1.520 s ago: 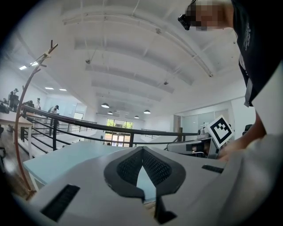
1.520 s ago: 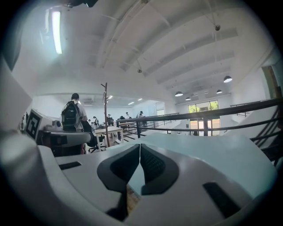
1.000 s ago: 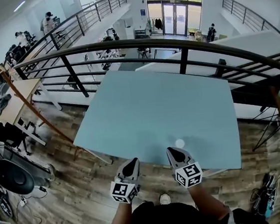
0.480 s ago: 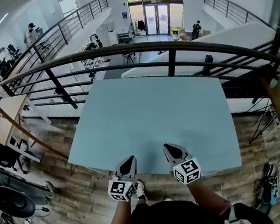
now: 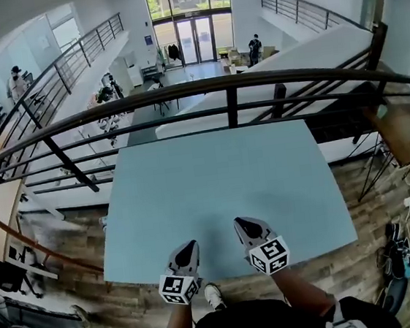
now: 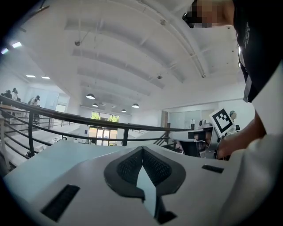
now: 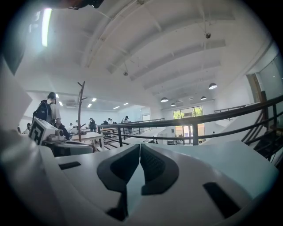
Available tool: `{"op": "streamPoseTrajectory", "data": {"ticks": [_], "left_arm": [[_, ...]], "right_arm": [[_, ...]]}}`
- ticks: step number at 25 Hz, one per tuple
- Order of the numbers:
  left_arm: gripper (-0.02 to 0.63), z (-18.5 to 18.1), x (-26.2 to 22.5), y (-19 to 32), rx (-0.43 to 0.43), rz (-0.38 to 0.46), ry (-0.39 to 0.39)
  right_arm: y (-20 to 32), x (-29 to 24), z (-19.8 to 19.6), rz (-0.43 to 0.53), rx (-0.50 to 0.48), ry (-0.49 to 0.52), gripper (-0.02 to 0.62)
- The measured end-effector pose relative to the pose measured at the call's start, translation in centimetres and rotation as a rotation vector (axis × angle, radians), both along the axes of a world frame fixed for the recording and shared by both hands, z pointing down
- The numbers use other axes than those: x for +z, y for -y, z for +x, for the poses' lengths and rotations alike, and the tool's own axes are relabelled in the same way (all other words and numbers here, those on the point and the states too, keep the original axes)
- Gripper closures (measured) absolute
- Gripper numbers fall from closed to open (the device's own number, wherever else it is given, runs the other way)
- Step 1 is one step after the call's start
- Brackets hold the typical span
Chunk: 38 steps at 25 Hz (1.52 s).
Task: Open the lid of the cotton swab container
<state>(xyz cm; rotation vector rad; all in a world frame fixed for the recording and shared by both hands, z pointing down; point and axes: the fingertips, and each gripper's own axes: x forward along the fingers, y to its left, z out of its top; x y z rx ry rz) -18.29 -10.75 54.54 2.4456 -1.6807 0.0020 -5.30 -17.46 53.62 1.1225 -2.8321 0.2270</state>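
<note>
Railing point(image 5: 225, 84) runs behind the desk point(image 5: 213, 173), whose light-blue top looks bare in the head view. The person stands square to the near edge with both arms forward. That reads as a ready or approach pose, not a working one.

- left claw point(image 5: 188, 248): low over the near edge and roughly level. Its pads point(image 6: 127, 167) are pressed together at the tip with nothing between them.
- right claw point(image 5: 240, 226): beside it and a bit further in. Its pads point(image 7: 155, 167) are also together and empty.

Both are likely kept closed just for carrying, since nothing is in reach to pinch.

The cotton swab container is not visible in any view. It may be hidden under the right claw's body, but I can't confirm that. I judge the lid step not started; the container has to be found first.

Versus a second ago:
- A small white round item lay on the desk just ahead of the right claw's tip. That spot is now covered or out of sight.
- The head view has swung, so the desk now sits square and centred instead of skewed.
- Both claws have the same closed, side-by-side posture.
</note>
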Motion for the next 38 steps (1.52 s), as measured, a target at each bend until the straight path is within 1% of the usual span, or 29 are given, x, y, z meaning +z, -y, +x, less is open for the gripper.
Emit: {"op": "streamPoseTrajectory", "data": {"ticks": [5, 9, 13, 17, 20, 26, 34, 38], "left_arm": [[0.594, -1.6, -0.2, 2.1, 0.067, 0.006, -0.012], [0.594, -1.7, -0.3, 3.7, 0.144, 0.014, -0.019], [0.594, -2.1, 0.2, 4.7, 0.213, 0.006, 0.002], [0.594, -1.7, 0.6, 5.2, 0.276, 0.006, 0.000], [0.594, -1.2, 1.1, 6.1, 0.294, 0.006, -0.008], [0.594, 1.7, 1.3, 6.6, 0.313, 0.003, -0.024], [0.594, 4.2, 1.7, 6.9, 0.331, -0.019, -0.016], [0.594, 5.4, 2.4, 7.0, 0.335, -0.039, -0.021]], "right_arm": [[1.2, 0.1, -1.6, -0.007, 0.058, -0.018, 0.577], [2.0, 0.1, -1.9, -0.005, 0.120, -0.031, 0.577], [3.0, 0.4, -2.8, -0.013, 0.179, -0.005, 0.577], [2.7, 0.1, -2.7, 0.000, 0.234, 0.002, 0.577], [2.7, 0.6, -1.7, 0.005, 0.264, -0.024, 0.577], [2.3, 1.5, 1.6, -0.011, 0.295, -0.076, 0.577], [2.2, 2.0, 3.7, -0.030, 0.288, -0.069, 0.577], [1.4, 2.7, 5.4, -0.060, 0.312, -0.099, 0.577]]}}
